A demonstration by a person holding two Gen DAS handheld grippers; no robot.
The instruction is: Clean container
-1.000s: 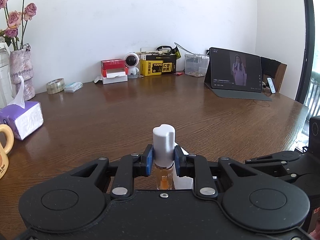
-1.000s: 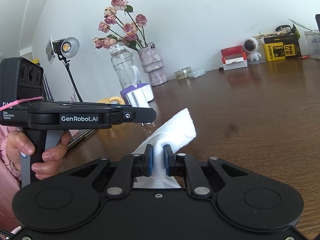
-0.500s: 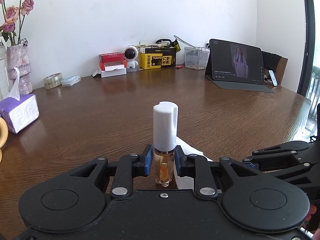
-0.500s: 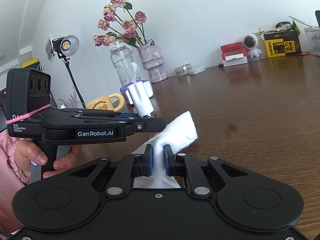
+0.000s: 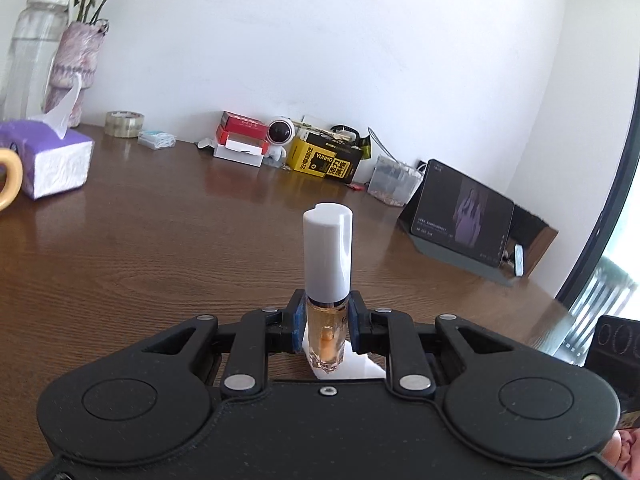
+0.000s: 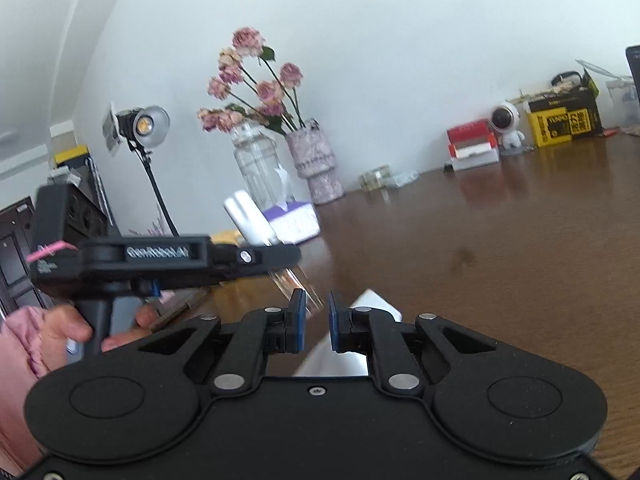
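Observation:
A small glass bottle (image 5: 326, 332) with amber liquid and a tall white cap stands upright in my left gripper (image 5: 325, 320), which is shut on its glass body. In the right wrist view the same bottle (image 6: 250, 220) leans, blurred, its clear base just above and beyond my right gripper (image 6: 317, 312). A person's hand (image 6: 68, 328) holds the left gripper's handle. The right pads stand a narrow gap apart, with a white tissue (image 6: 376, 308) showing low between and behind them. That tissue (image 5: 352, 366) also lies under the bottle's base.
The brown wooden table (image 5: 160, 248) carries a purple tissue box (image 5: 56, 164) and a yellow mug handle (image 5: 10, 180) at the left, boxes (image 5: 324, 160) along the wall and a tablet (image 5: 460, 220) at the right. A vase of roses (image 6: 316, 160) and a clear jug (image 6: 258, 164) stand behind.
The left gripper has risen and turned, carrying the bottle higher over the right fingers. The tissue, which stood up beyond the right pads, now sits lower.

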